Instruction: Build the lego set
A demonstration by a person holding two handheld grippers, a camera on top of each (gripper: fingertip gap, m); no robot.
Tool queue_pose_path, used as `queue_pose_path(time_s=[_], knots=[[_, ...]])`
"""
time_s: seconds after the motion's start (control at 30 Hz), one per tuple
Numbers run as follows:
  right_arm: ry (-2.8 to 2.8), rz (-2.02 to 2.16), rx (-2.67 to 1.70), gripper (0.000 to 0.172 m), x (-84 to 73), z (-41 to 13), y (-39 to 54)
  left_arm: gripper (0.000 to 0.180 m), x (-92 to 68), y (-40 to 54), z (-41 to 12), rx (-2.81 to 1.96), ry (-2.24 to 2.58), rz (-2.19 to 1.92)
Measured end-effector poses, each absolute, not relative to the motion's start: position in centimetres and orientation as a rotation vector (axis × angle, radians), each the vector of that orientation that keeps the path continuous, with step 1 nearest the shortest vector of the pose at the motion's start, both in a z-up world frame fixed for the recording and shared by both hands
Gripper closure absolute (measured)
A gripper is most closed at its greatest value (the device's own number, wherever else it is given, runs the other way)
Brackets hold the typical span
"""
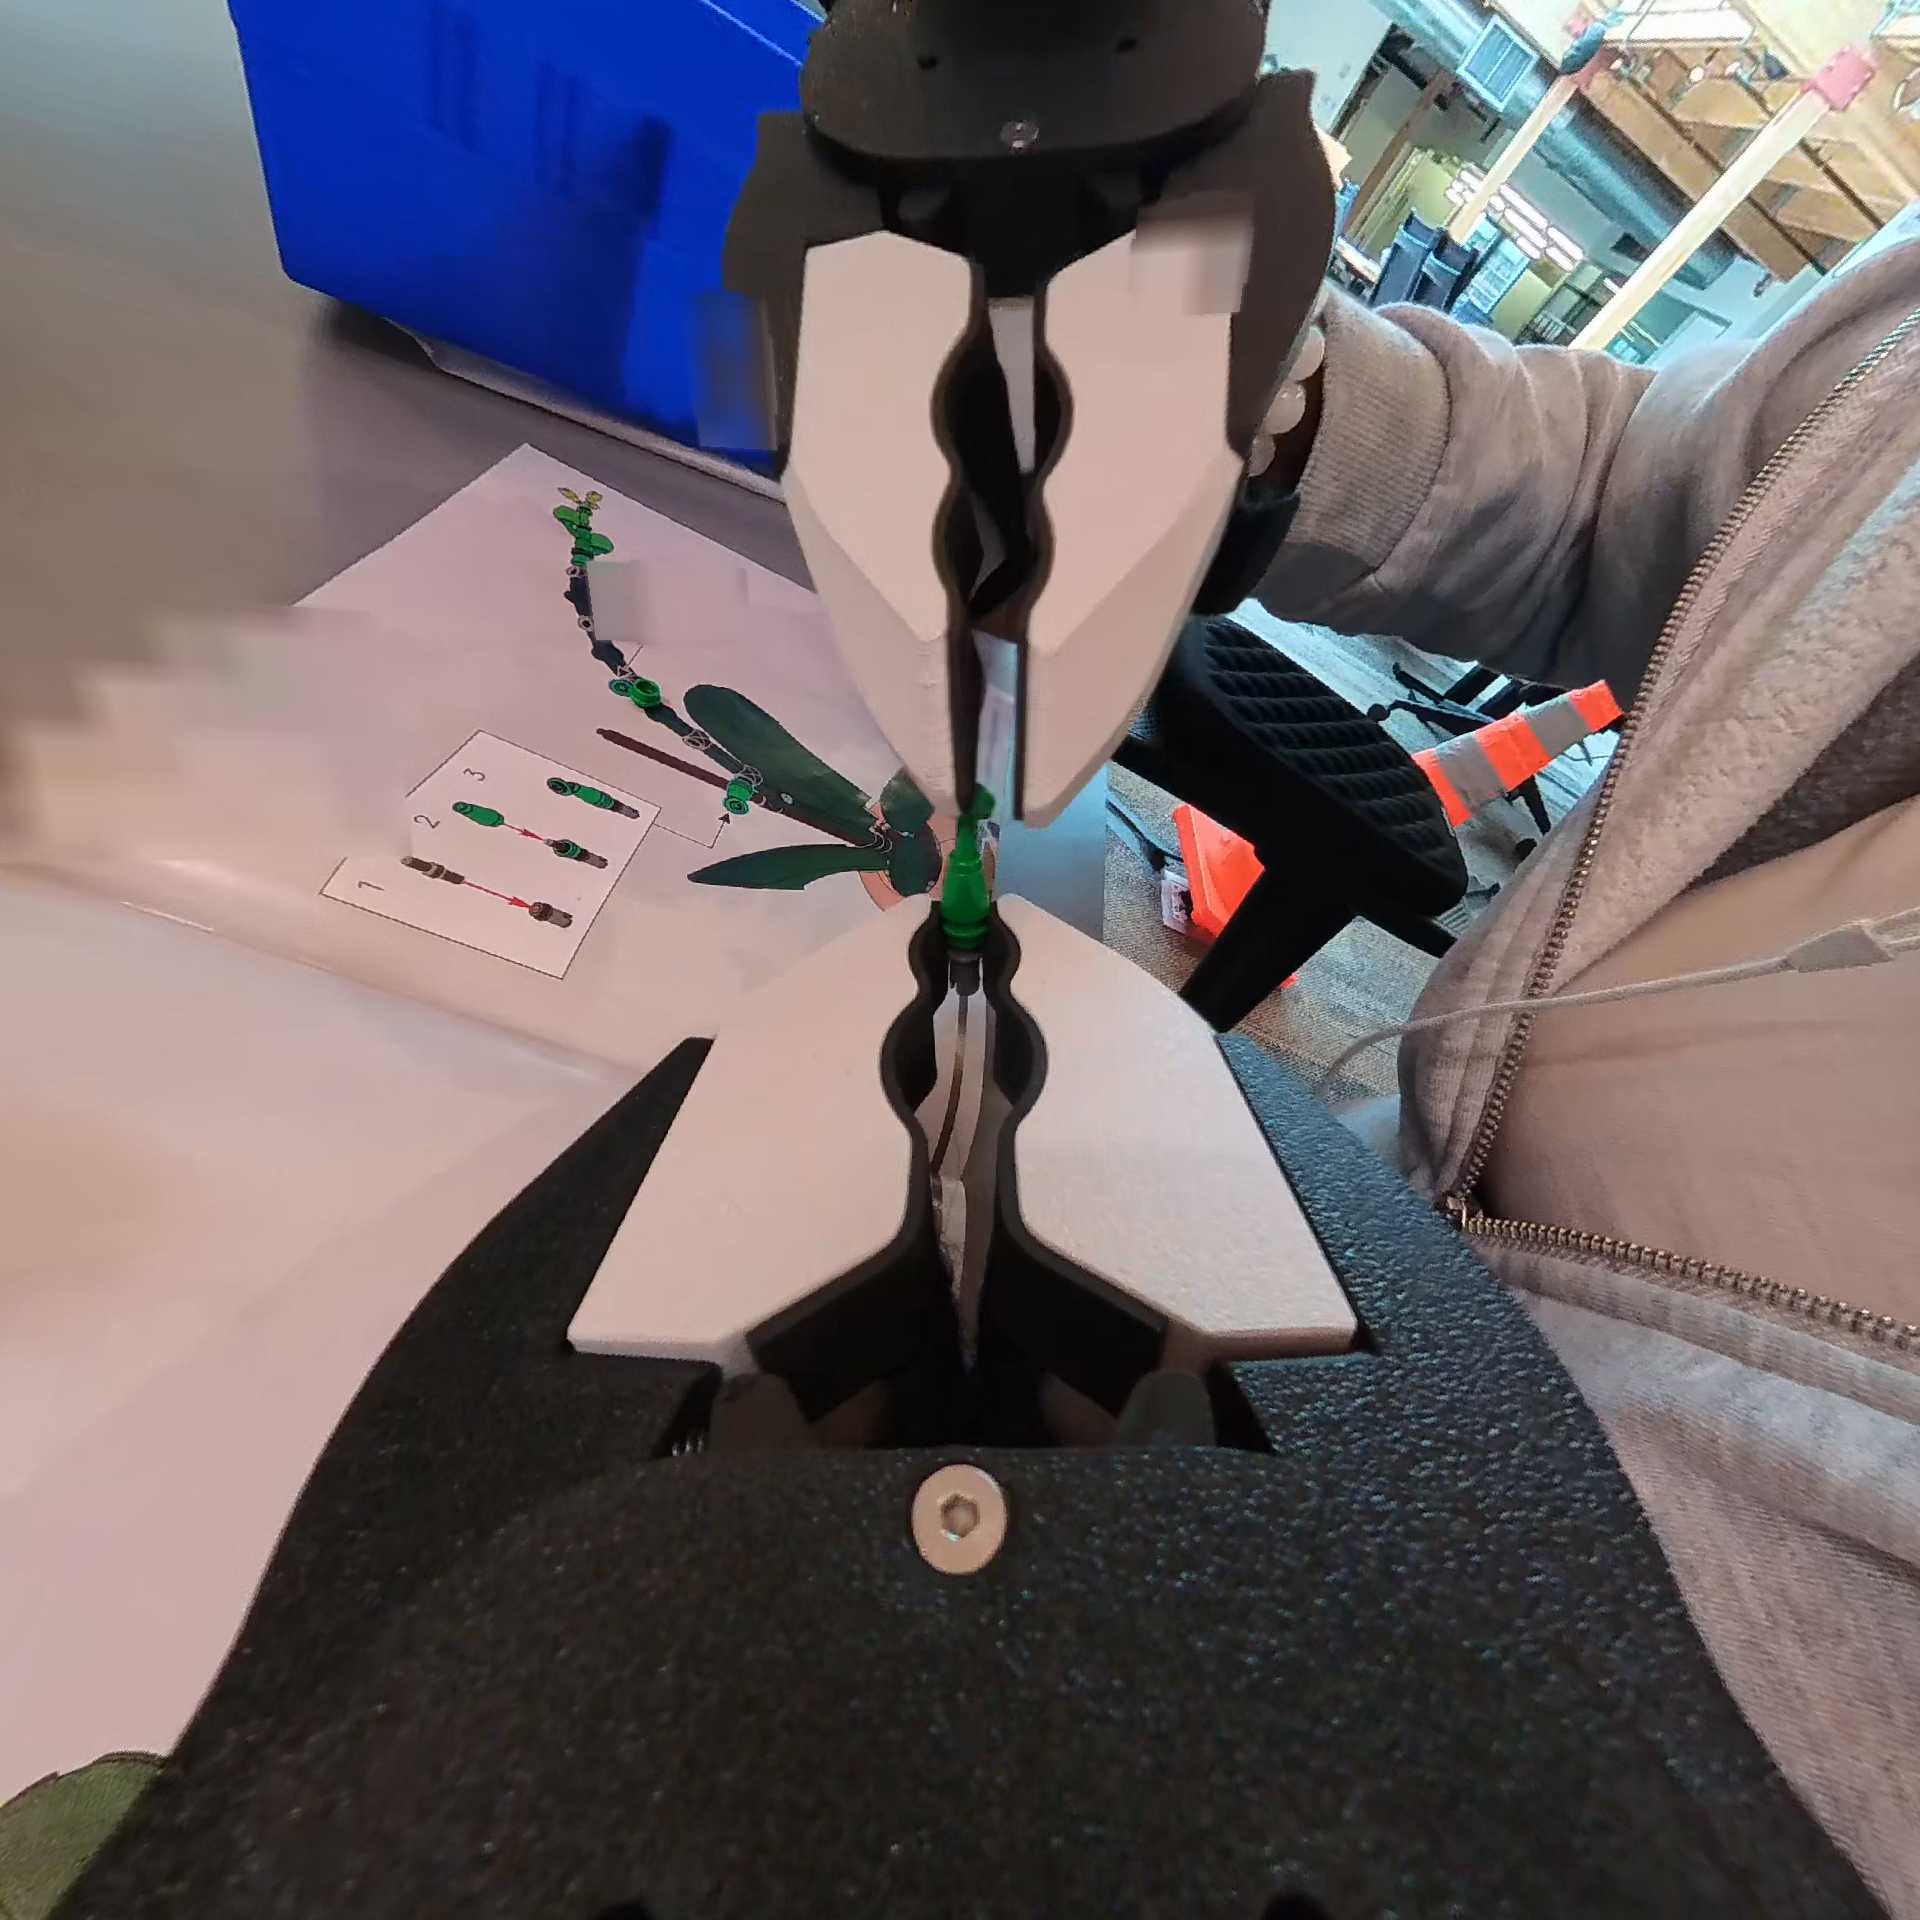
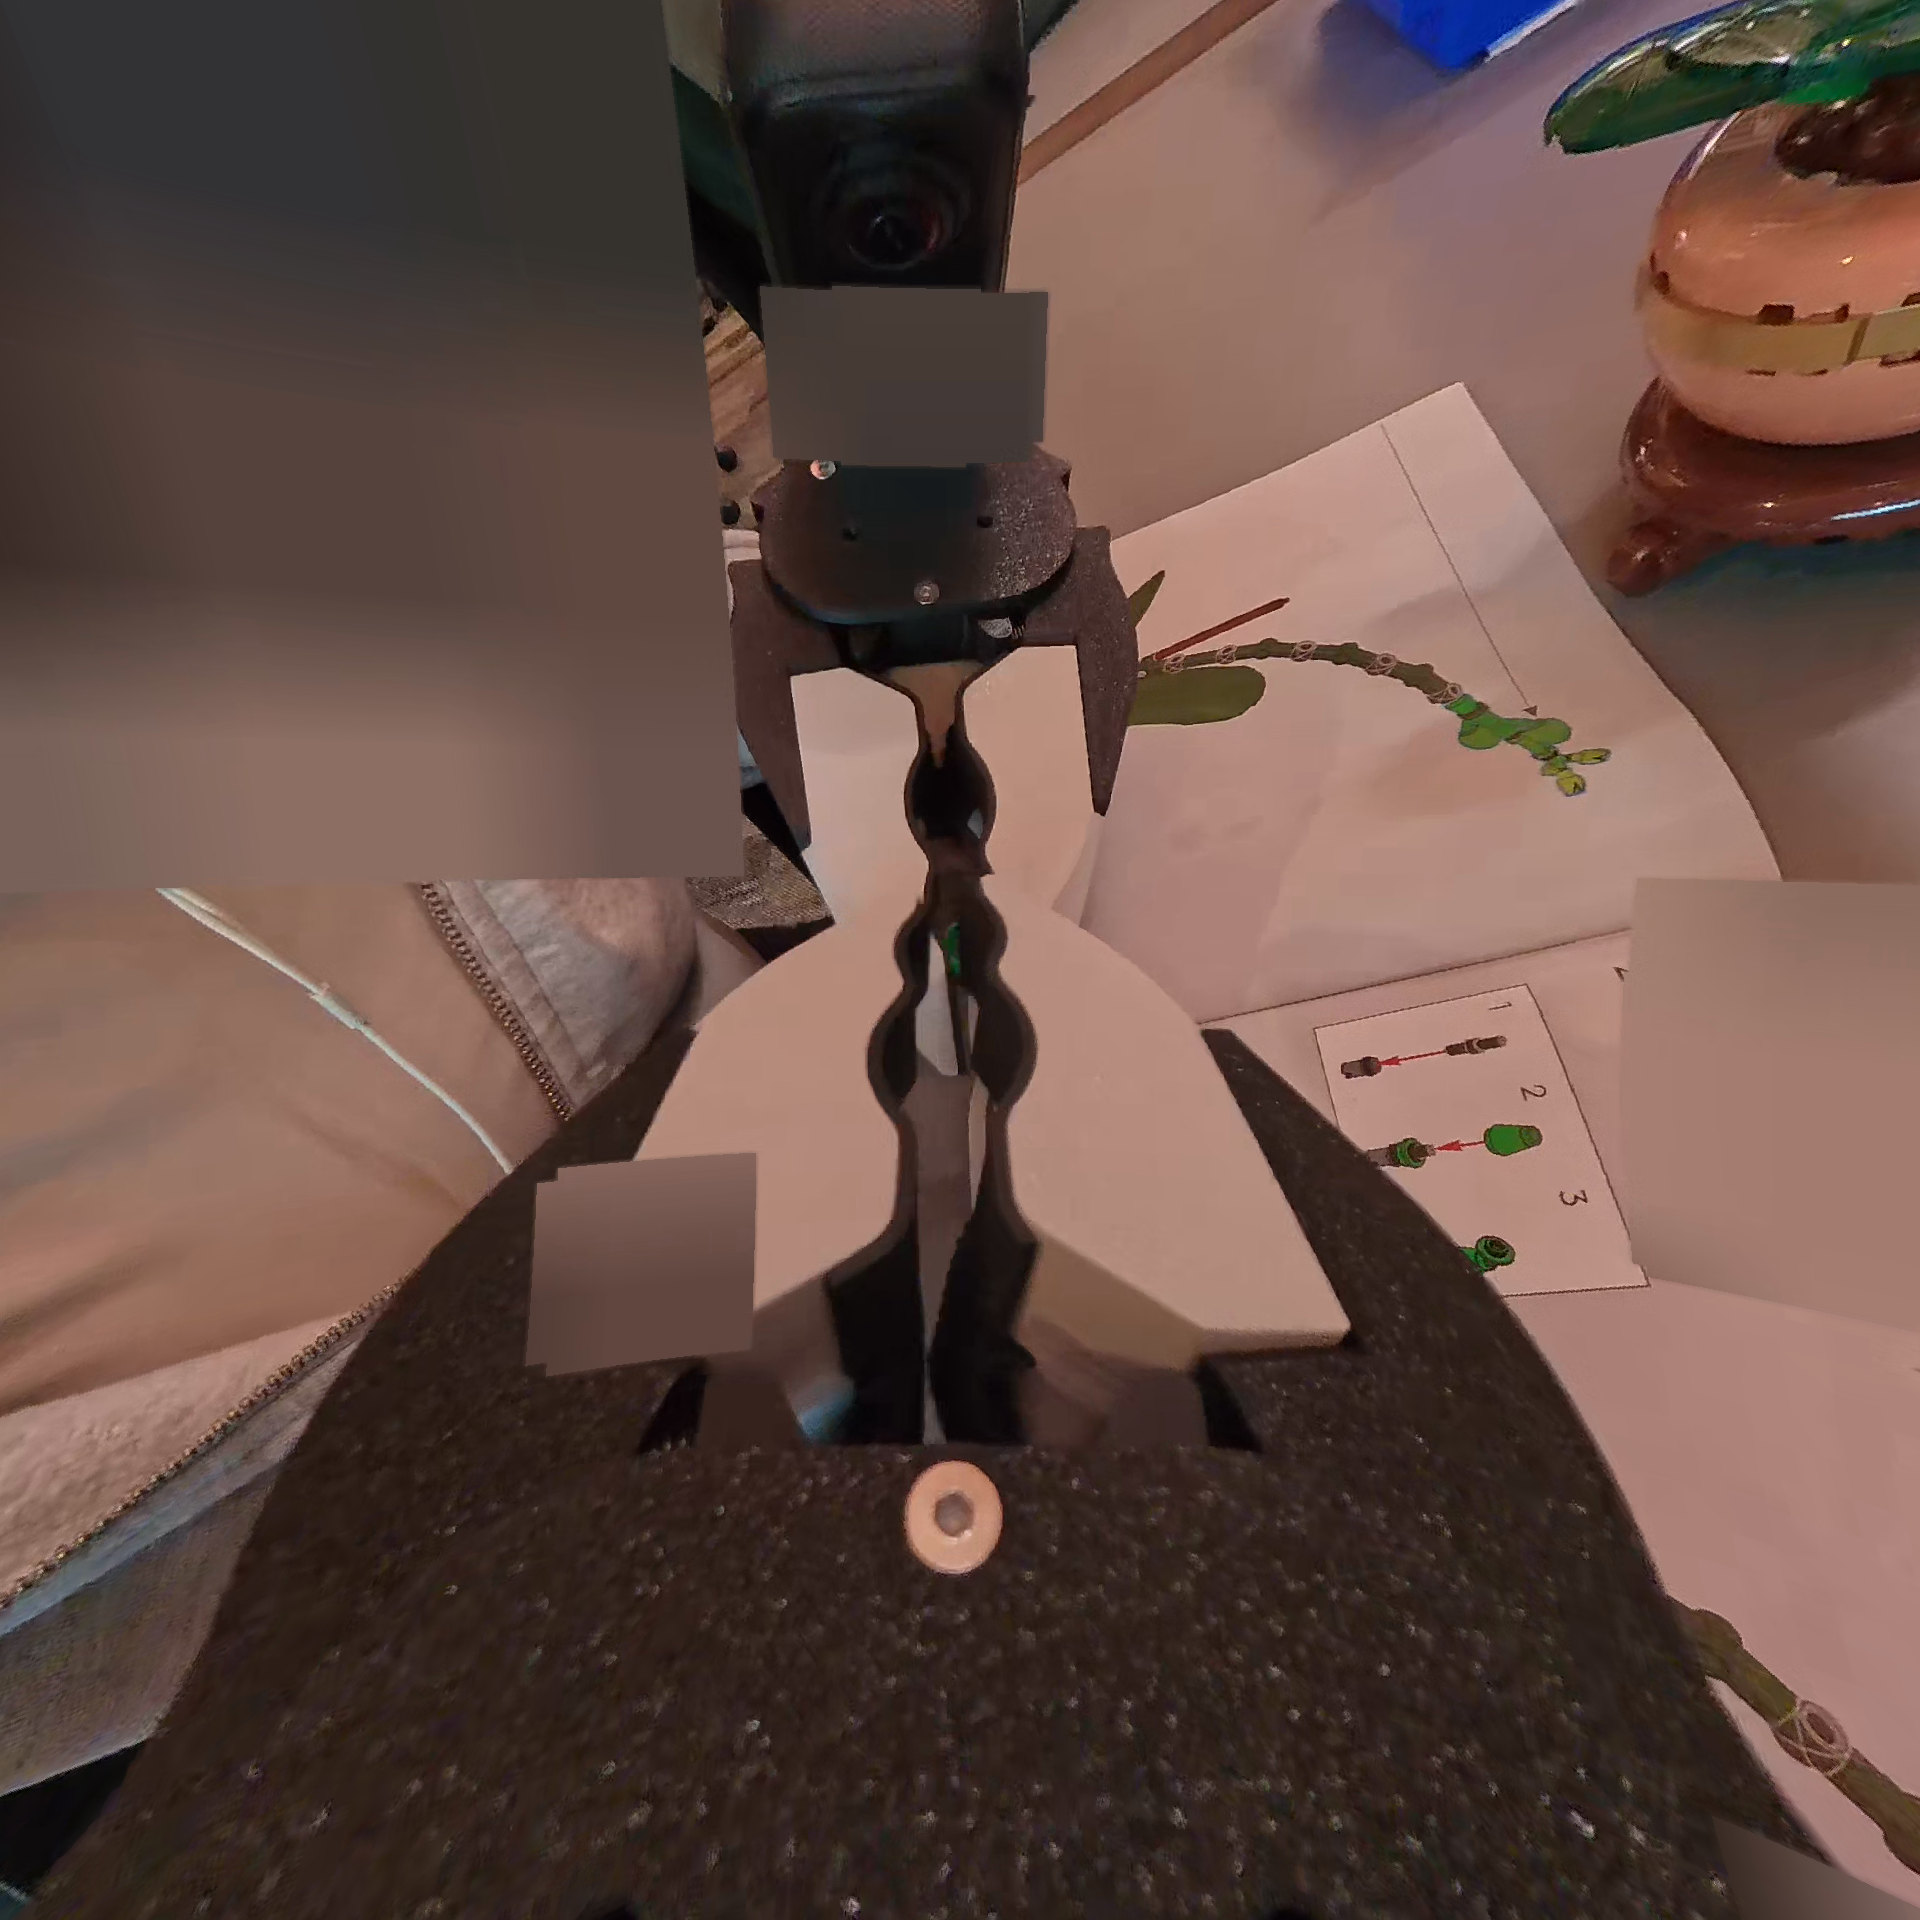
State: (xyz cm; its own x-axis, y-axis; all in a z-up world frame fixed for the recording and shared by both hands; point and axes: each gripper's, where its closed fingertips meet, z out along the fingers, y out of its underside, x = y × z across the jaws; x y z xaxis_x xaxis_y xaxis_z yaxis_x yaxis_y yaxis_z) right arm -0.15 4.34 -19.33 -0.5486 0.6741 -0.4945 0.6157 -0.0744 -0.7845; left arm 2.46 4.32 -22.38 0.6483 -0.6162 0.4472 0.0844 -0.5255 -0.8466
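In the left wrist view my left gripper (image 1: pixel 964 925) is shut on the lower end of a small green lego stem piece (image 1: pixel 962 883). Its pads pinch the green collar and the dark pin below it. My right gripper (image 1: pixel 985 808) comes in from above, tip to tip with the left. It is shut on the thin green upper end of the same piece. The piece hangs in the air above the open instruction booklet (image 1: pixel 499 852). In the right wrist view my right gripper (image 2: pixel 951 920) shows a sliver of the green piece (image 2: pixel 950 948) between its pads. My left gripper (image 2: pixel 951 868) faces it.
A blue bin (image 1: pixel 499 177) stands behind the booklet. A lego plant pot on a brown base (image 2: pixel 1787 343) stands at the far right. A brown-green stem (image 2: pixel 1808 1745) lies on the booklet at the lower right. A person's grey hoodie (image 1: pixel 1662 935) is close by, beside an orange cone (image 1: pixel 1527 743). Left and right tips are no more than a few centimetres apart.
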Motion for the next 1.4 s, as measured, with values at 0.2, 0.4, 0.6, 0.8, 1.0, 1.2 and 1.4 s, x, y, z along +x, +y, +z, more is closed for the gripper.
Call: queue_pose_path(time_s=[0.2,0.4,0.6,0.8,1.0,1.2,1.4], knots=[[-2.060,1.714,-1.484,0.159,0.1,-19.4,5.0,0.175,2.4,4.4,-22.3,-1.926,0.406,-0.958],[-2.106,1.685,-1.469,0.165,0.2,-19.9,4.7,0.175,2.6,4.3,-22.6,-1.945,0.434,-0.937],[-2.232,1.570,-1.436,0.166,0.9,-20.8,4.5,0.176,3.0,4.0,-23.7,-2.019,0.497,-0.879],[-2.314,1.449,-1.417,0.166,1.5,-21.6,4.4,0.176,3.4,3.7,-24.5,-2.079,0.537,-0.858],[-2.359,1.390,-1.427,0.167,2.1,-22.3,4.4,0.176,3.6,3.5,-25.2,-2.131,0.580,-0.823],[-2.393,1.340,-1.440,0.167,2.5,-23.1,4.3,0.176,3.9,3.3,-26.0,-2.184,0.630,-0.783],[-2.416,1.319,-1.447,0.167,2.8,-23.6,4.1,0.176,4.1,3.0,-26.7,-2.222,0.676,-0.745]])
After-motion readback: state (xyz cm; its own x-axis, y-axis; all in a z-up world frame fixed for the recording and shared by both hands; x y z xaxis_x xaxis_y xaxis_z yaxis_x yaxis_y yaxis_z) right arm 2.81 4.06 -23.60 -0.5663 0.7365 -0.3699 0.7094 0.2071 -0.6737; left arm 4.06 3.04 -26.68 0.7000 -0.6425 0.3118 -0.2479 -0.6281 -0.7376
